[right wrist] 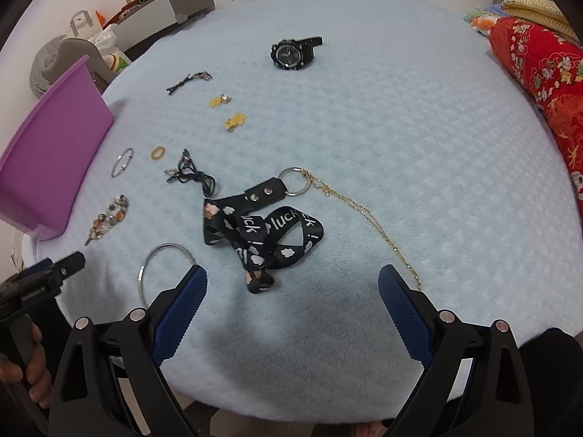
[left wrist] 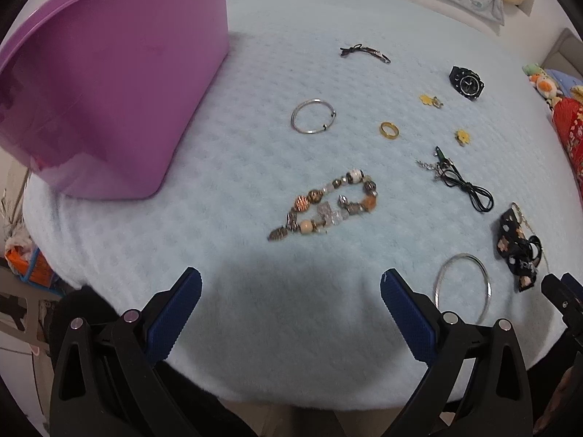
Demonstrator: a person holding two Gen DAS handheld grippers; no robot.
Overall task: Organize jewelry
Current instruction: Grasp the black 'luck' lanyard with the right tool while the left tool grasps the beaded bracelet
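While nothing is gripped yet, both pairs of fingers stand wide apart above the near edge of the blanket.
Left fingers: the left gripper point(left wrist: 290, 293) is spread open and empty, hovering low over the light blue blanket point(left wrist: 328, 18).
Nearest thing to left fingers: the beaded bracelet point(left wrist: 324, 204), lying straight ahead of the gap, a little beyond the tips.
Long axis of bracelet: it runs diagonally, from near-left to far-right.
Bin: the purple bin point(left wrist: 109, 83) stands to the far left of the bracelet, near but apart from it.
Right fingers: the right gripper point(right wrist: 292, 286) is also open and empty.
Nearest thing to right fingers: the black lanyard point(right wrist: 262, 233), bunched just ahead of the gap; the gold chain point(right wrist: 368, 215) trails toward the right finger.
Judgement: the left hand seems better placed for the bracelet and the bin, the right for the lanyard.
Pose: both grippers point forward and tilt down toward the blanket.
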